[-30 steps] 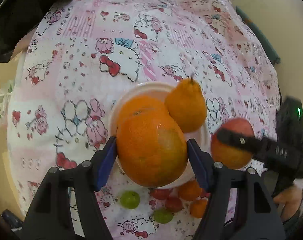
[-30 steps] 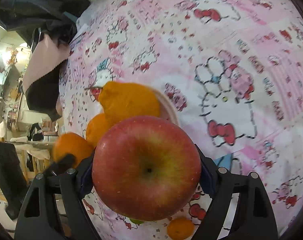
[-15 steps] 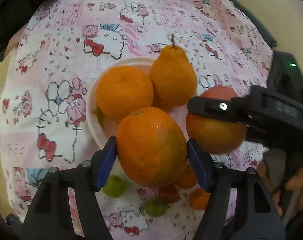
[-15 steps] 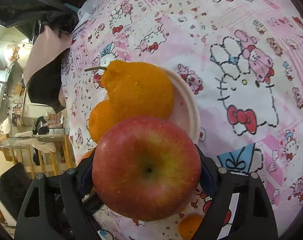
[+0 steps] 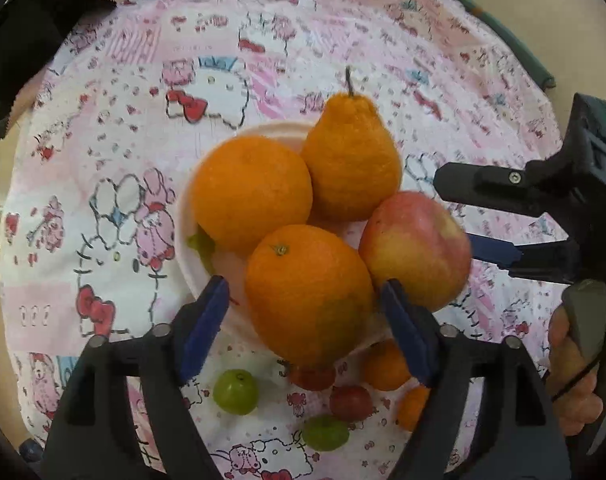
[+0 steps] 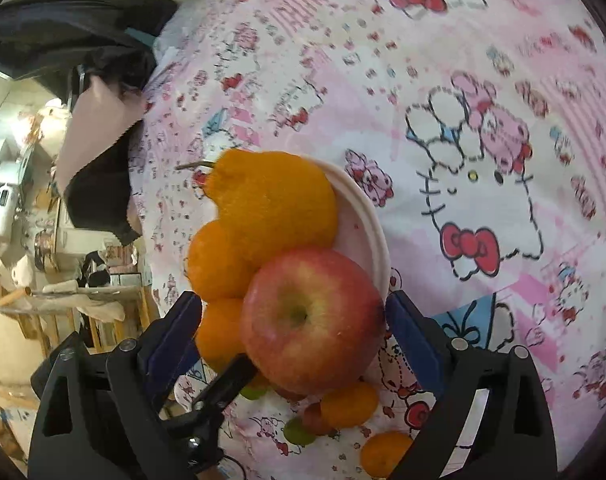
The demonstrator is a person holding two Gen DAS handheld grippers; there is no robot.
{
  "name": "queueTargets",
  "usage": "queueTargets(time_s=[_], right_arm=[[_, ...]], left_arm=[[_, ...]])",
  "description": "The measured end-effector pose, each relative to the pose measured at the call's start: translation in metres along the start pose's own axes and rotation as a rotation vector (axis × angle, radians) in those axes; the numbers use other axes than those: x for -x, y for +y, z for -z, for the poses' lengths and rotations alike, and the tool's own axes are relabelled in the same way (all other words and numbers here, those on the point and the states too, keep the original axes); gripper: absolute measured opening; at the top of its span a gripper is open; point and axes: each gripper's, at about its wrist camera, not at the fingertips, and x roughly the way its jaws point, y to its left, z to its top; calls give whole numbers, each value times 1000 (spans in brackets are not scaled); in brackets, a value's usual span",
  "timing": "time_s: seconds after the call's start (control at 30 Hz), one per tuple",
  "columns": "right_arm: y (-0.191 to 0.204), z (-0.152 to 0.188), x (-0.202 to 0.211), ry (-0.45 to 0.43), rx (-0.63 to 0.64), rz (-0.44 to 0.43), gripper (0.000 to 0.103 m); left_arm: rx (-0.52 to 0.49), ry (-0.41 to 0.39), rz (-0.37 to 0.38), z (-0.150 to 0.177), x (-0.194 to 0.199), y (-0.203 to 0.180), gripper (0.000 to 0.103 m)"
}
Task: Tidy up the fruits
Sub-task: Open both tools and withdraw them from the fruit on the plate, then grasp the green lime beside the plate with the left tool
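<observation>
Dimpled orange and glossy apple crowd the white plate, both grippers spread beside them.

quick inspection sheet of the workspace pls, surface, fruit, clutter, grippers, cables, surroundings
surface: pink cartoon-print cloth over a table.
job's things: white plate holding orange, pear-shaped citrus, second orange and apple; green grapes, red grapes and small oranges loose on the cloth.
clutter: black-and-pink fabric at the far edge.
grippers: left gripper open around the second orange; right gripper open around the apple.
cables: nothing seen.
surroundings: cluttered shelves, blurred.
</observation>
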Motion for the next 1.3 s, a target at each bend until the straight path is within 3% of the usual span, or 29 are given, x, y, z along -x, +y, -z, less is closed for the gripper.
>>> queueTargets(time_s=[0.23, 0.37, 0.5, 0.63, 0.73, 0.9, 1.17, 1.3], right_arm=[[3, 4, 27, -61, 31, 21, 96], [9, 18, 44, -107, 79, 46, 96], [13, 34, 60, -155, 139, 93, 96], [8, 55, 72, -203, 153, 159, 96], [11, 74, 85, -257, 174, 188, 96], [14, 104, 104, -330, 208, 229, 96], [-6, 125, 99, -277, 173, 271, 96], [-16, 127, 95, -262, 151, 291, 96]], left_arm=[[16, -94, -32, -4, 40, 7, 79], [66, -157, -86, -3, 67, 23, 79], [127, -218, -79, 4, 92, 39, 79], [136, -253, -141, 14, 107, 47, 79], [119, -254, -188, 22, 109, 47, 79], [118, -246, -202, 39, 108, 48, 79], [104, -173, -236, 58, 90, 38, 79], [134, -87, -216, 65, 72, 40, 79]])
